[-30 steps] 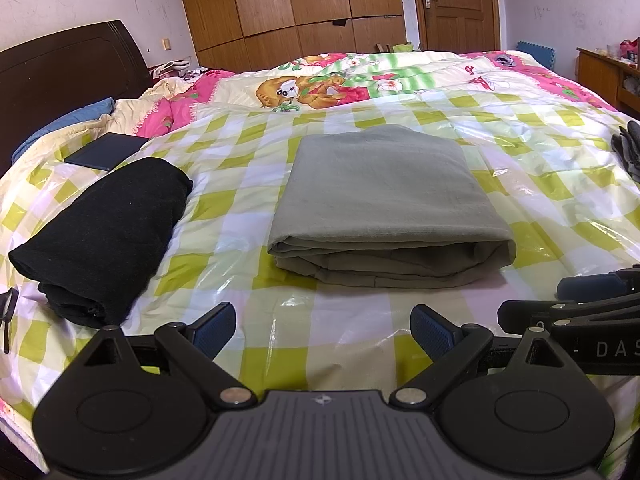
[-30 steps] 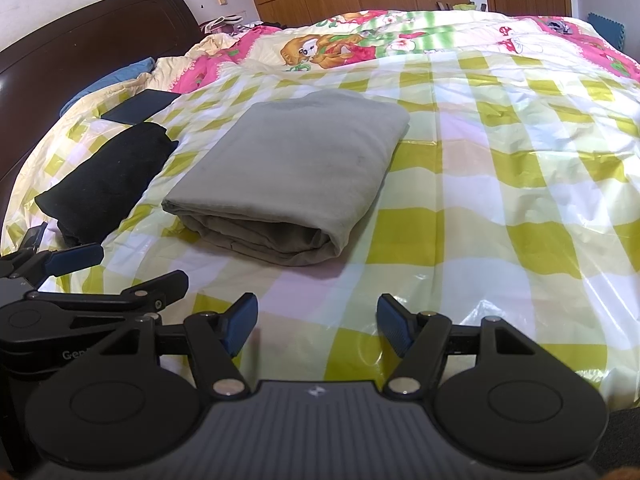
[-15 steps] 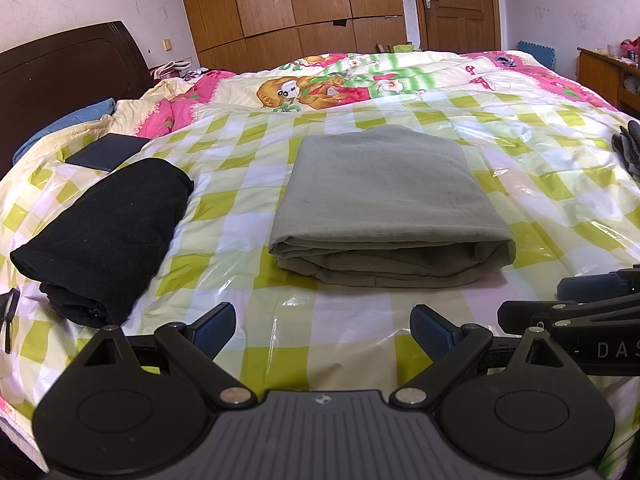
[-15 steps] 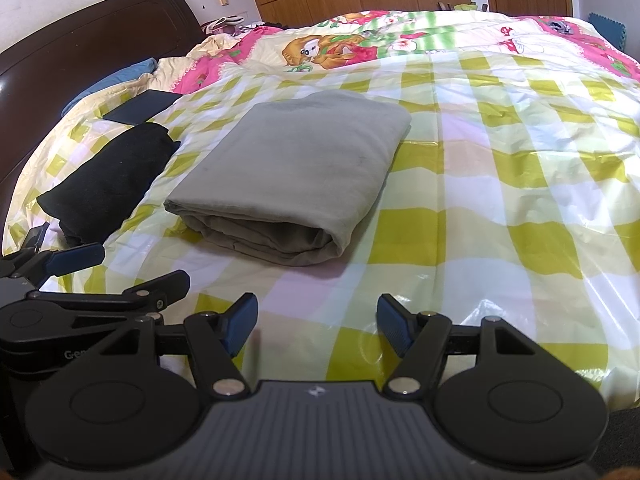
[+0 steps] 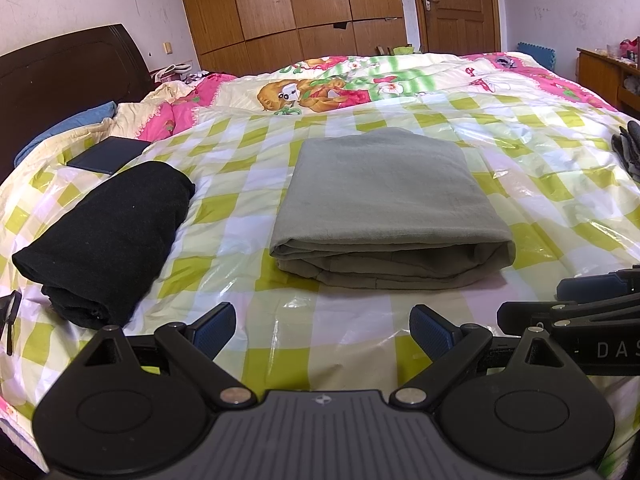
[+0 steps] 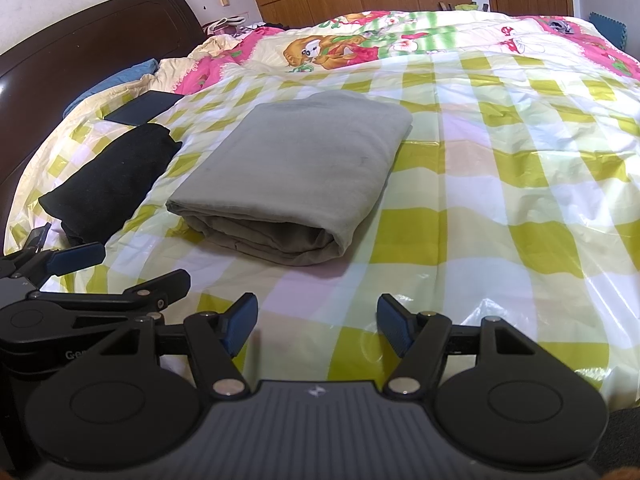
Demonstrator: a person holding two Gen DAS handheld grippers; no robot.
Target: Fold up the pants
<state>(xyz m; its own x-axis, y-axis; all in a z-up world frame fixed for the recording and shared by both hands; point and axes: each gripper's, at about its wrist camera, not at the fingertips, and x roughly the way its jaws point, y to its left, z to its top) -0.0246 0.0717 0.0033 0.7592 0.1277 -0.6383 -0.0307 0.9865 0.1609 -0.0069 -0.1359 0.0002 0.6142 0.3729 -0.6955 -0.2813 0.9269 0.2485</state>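
Note:
Grey-green pants (image 5: 384,200) lie folded into a thick rectangle on the checked plastic sheet (image 5: 240,216) over the bed; they also show in the right wrist view (image 6: 296,176). My left gripper (image 5: 322,330) is open and empty, held above the sheet just short of the pants' near folded edge. My right gripper (image 6: 318,322) is open and empty too, to the right of the left one and short of the pants. The right gripper's side shows in the left wrist view (image 5: 580,304); the left gripper's side shows in the right wrist view (image 6: 80,280).
A folded black garment (image 5: 108,236) lies left of the pants. A dark flat book-like object (image 5: 108,156) lies beyond it. A cartoon quilt (image 5: 328,88) covers the far bed. Dark headboard (image 5: 64,80) at left. Dark gloves (image 5: 630,148) lie at the right edge.
Nothing has visibly changed apart from a very slight shift of the views; both grippers stay open and the pants lie still.

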